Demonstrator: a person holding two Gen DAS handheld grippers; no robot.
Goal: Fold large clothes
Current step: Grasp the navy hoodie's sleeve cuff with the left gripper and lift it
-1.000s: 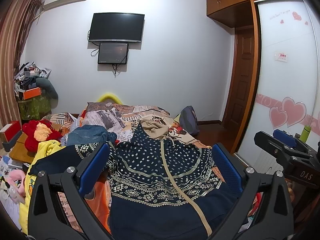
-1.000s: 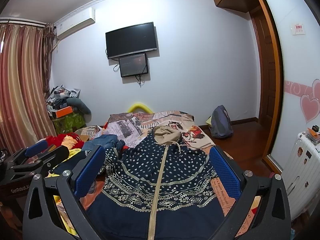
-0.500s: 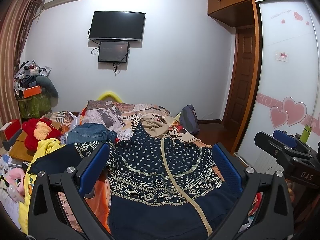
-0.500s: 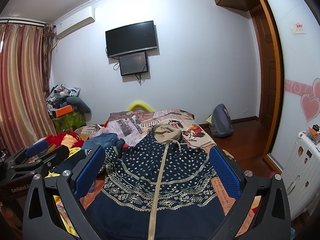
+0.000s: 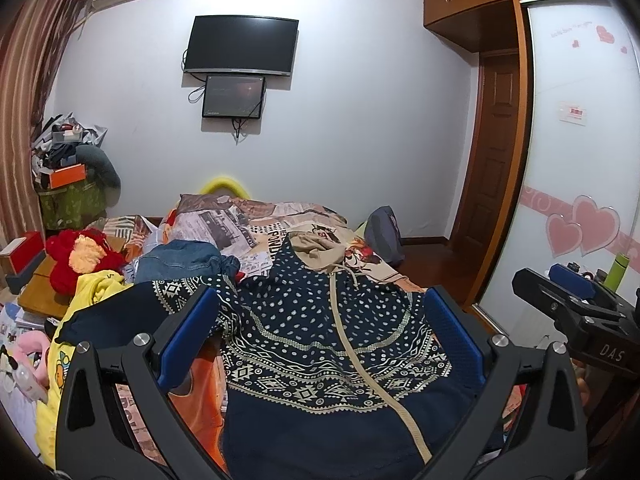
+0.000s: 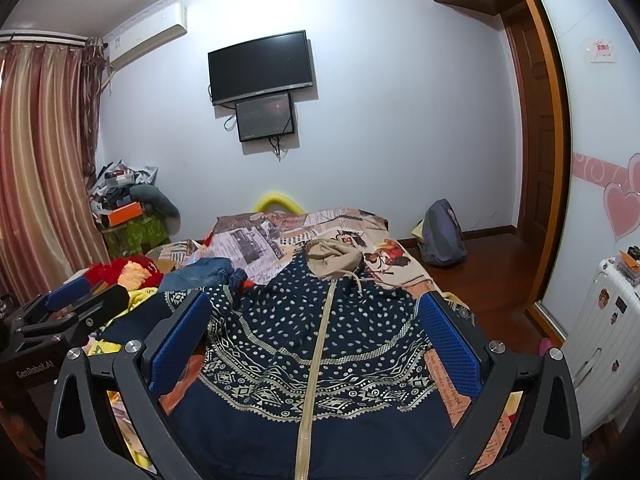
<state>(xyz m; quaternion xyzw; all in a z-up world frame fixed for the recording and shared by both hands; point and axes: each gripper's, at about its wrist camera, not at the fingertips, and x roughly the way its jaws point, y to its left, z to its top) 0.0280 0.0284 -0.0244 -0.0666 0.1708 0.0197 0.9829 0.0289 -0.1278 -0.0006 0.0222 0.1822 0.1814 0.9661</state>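
Nearest are the two grippers, held side by side at the foot of the bed. The left gripper (image 5: 320, 344) has its blue-padded fingers (image 5: 188, 336) spread wide with nothing between them; the right gripper (image 6: 316, 344) is the same, its fingers (image 6: 448, 344) released and empty. Both hang above the near end of the hoodie (image 6: 320, 340) without touching it, and each shows at the edge of the other's view, so they are close together and level. I take this as a pause to size up the garment before a first grasp.

The hoodie lies zipper up on the bed (image 6: 384, 256), a dark navy piece with pale dots and patterned bands, the plain hem toward the grippers and the tan hood (image 6: 334, 258) at the far end. Its body looks spread fairly flat, which suits folding. One sleeve (image 5: 132, 316) runs out to the left over a yellow garment (image 5: 86, 296); the other sleeve I cannot make out. No fold looks made yet.

Further left sit jeans (image 5: 180, 258) and a red plush toy (image 5: 80, 258), clutter that the left sleeve may drag against when it is brought in. Beyond the bed a backpack (image 6: 442, 240) rests on the floor, and a TV (image 6: 260, 66) hangs on the far wall.
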